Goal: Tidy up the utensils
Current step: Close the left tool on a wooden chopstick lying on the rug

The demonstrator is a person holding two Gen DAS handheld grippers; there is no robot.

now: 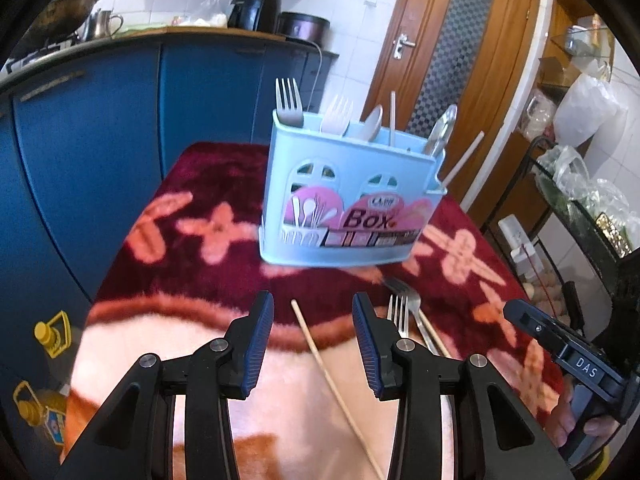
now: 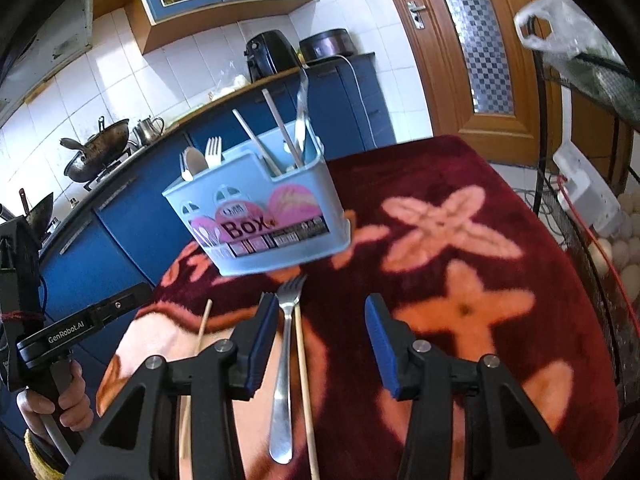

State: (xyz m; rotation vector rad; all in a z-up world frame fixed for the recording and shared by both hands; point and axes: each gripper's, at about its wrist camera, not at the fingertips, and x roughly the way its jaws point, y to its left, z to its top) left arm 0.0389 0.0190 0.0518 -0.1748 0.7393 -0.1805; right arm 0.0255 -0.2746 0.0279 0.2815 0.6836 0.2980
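Observation:
A light blue utensil box [image 1: 348, 200] [image 2: 260, 208] stands on the red flowered blanket [image 1: 192, 264] [image 2: 460, 240], holding forks, spoons and chopsticks. My left gripper [image 1: 313, 308] is open above the near part of the blanket. A loose wooden chopstick [image 1: 336, 384] [image 2: 200, 336] lies on the cloth below the gap between its fingers, untouched. My right gripper [image 2: 320, 308] [image 1: 560, 348] is open too. A metal fork [image 2: 286, 360] [image 1: 404, 308] and a second chopstick [image 2: 304, 392] lie side by side under its gap, closer to its left finger.
Blue kitchen cabinets [image 1: 100, 128] run behind and left of the table, with a wok [image 2: 100, 152] and appliances on the counter. A black wire rack [image 2: 592, 240] with bags stands to the right. Yellow oil bottles [image 1: 36, 408] sit on the floor at the left.

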